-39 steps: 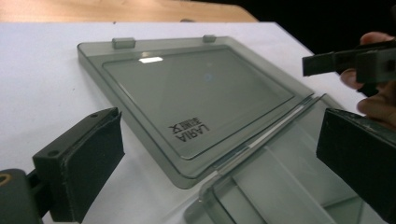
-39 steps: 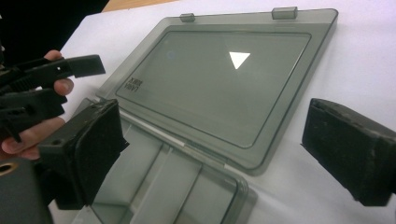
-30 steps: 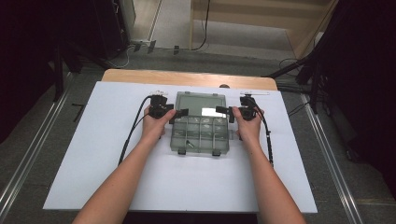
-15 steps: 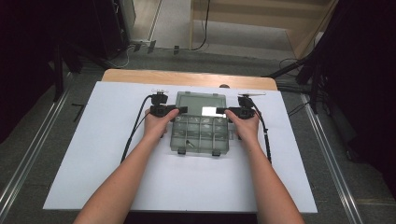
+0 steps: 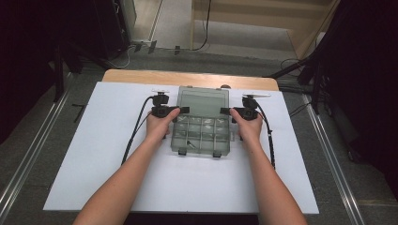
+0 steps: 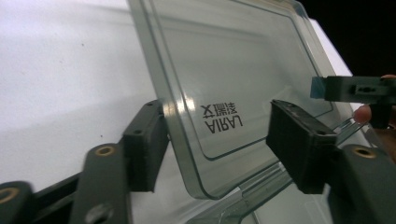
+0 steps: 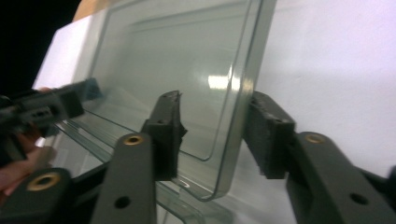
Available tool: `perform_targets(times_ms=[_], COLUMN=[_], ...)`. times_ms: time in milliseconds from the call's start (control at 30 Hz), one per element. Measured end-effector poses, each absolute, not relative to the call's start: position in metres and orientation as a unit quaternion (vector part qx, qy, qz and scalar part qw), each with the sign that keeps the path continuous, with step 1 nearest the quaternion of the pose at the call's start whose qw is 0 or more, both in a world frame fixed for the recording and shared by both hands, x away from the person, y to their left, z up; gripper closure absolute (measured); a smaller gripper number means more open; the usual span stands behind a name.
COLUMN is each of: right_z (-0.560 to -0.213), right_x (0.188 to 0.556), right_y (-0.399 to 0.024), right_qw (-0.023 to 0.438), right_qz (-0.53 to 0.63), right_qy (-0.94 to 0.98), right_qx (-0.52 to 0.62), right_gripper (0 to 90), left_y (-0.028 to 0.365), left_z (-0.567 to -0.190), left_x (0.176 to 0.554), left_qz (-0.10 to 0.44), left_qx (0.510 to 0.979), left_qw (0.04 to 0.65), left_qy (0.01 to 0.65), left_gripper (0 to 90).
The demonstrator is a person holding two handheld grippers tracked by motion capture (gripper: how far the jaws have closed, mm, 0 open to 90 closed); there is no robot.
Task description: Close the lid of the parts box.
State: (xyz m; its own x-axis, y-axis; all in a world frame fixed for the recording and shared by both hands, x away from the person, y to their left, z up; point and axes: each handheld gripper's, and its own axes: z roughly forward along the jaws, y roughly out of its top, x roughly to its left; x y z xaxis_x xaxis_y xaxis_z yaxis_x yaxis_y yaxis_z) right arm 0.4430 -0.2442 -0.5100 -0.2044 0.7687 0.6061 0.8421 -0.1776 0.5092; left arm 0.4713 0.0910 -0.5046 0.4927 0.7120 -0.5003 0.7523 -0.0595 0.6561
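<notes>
A clear smoky plastic compartment box (image 5: 202, 133) lies open on the white board, its lid (image 5: 202, 99) swung back toward the far side. My left gripper (image 5: 180, 110) reaches in at the lid's left edge and my right gripper (image 5: 225, 111) at its right edge. In the left gripper view the lid's rim (image 6: 180, 140) runs between the jaws of my left gripper (image 6: 219, 140), next to the left pad and well clear of the right pad. In the right gripper view the rim (image 7: 238, 107) lies against the right pad of my right gripper (image 7: 215, 130). Both pairs of jaws have just been closing and still stand open around the lid.
The white board (image 5: 94, 154) rests on a wooden table (image 5: 187, 77). A black cable (image 5: 136, 131) trails from the left gripper and another (image 5: 270, 136) from the right. Metal rails (image 5: 28, 154) and dark stands flank the table.
Both hands stay at the lid's two sides. The right gripper has edged slightly inward toward the lid, and the box has not moved.
</notes>
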Motion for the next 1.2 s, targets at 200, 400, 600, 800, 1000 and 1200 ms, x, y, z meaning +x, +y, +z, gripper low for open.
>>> perform_targets(times_ms=[200,400,600,800,1000,1200], right_z=[-0.505,-0.495,-0.494,-0.497,-0.496,-0.497], right_x=[0.435,0.426,0.424,0.421,0.420,0.420], right_y=[-0.252,-0.254,-0.251,-0.250,-0.251,-0.251], right_qw=[0.019,-0.012,-0.021,-0.051,-0.057,-0.065], right_qz=[-0.469,-0.486,-0.486,-0.488,-0.484,-0.485], right_qy=[-0.643,-0.660,-0.669,-0.682,-0.695,-0.697], right_qx=[-0.605,-0.573,-0.561,-0.542,-0.528,-0.524], right_gripper=[73.9,77.9,78.2,78.0,79.2,79.2], left_y=[0.095,0.100,0.104,0.104,0.108,0.109], left_z=[-0.499,-0.496,-0.496,-0.495,-0.492,-0.482], left_x=[0.468,0.462,0.460,0.458,0.459,0.465], left_qz=[0.005,0.022,0.021,0.033,0.039,0.046], left_qx=[0.723,0.723,0.724,0.733,0.727,0.721], left_qw=[0.481,0.499,0.501,0.500,0.508,0.515], left_qy=[0.495,0.478,0.474,0.459,0.460,0.462], left_gripper=[59.4,65.5,66.4,68.2,68.6,73.0])
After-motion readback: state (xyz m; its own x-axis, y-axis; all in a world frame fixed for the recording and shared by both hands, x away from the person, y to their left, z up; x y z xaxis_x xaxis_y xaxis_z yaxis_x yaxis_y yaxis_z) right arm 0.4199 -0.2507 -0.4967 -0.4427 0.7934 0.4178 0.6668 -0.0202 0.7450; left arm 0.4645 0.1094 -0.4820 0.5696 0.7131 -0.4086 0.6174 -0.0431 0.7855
